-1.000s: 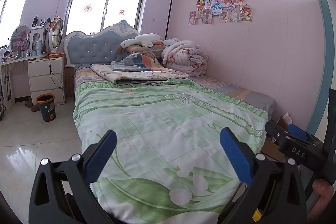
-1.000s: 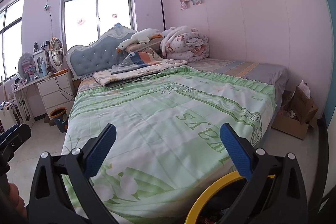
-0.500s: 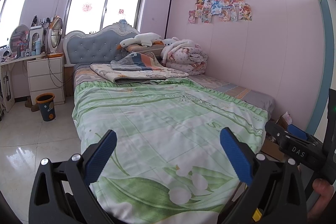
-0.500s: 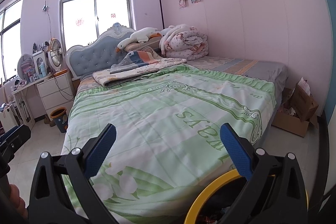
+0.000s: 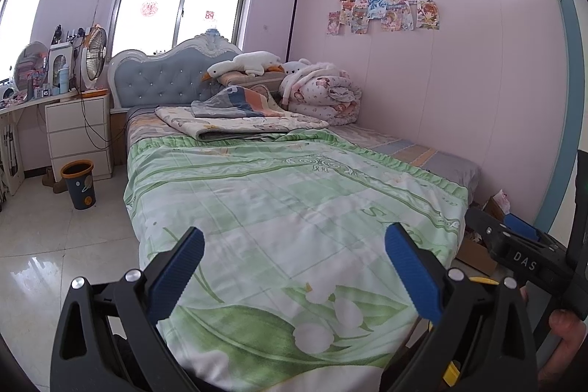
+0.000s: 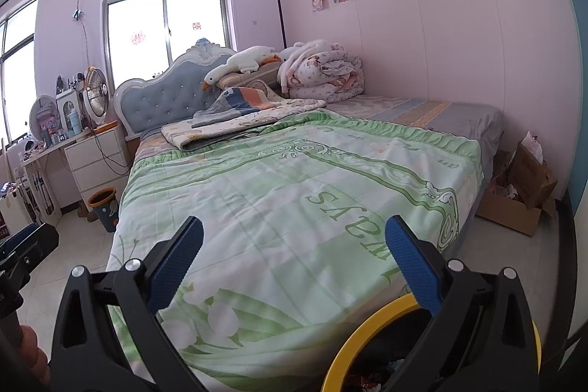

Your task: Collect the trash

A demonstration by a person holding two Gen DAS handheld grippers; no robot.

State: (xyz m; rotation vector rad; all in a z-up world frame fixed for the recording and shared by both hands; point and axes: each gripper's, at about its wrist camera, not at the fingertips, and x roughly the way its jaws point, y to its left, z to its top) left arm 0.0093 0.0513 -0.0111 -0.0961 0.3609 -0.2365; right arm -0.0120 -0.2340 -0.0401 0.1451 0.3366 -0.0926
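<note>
two claws are held wide open and empty above the foot of a bed (image 5: 279, 208) covered with a green floral quilt (image 6: 294, 208). the left claw (image 5: 294, 267) is seen with its blue pads (image 5: 183, 263) spread apart, and the right claw (image 6: 294, 263) is spread alike. a yellow-rimmed bin (image 6: 371, 333) holding scraps is found at 5 o'clock in the right view, just under the right claw. a small dark waste bin (image 5: 78, 184) with an orange rim is set on the tiled floor (image 5: 55, 237) at 9 o'clock of the left view, beside white drawers (image 5: 79, 135). an open cardboard box (image 6: 522, 193) with crumpled paper is placed at 3 o'clock beside the bed.
</note>
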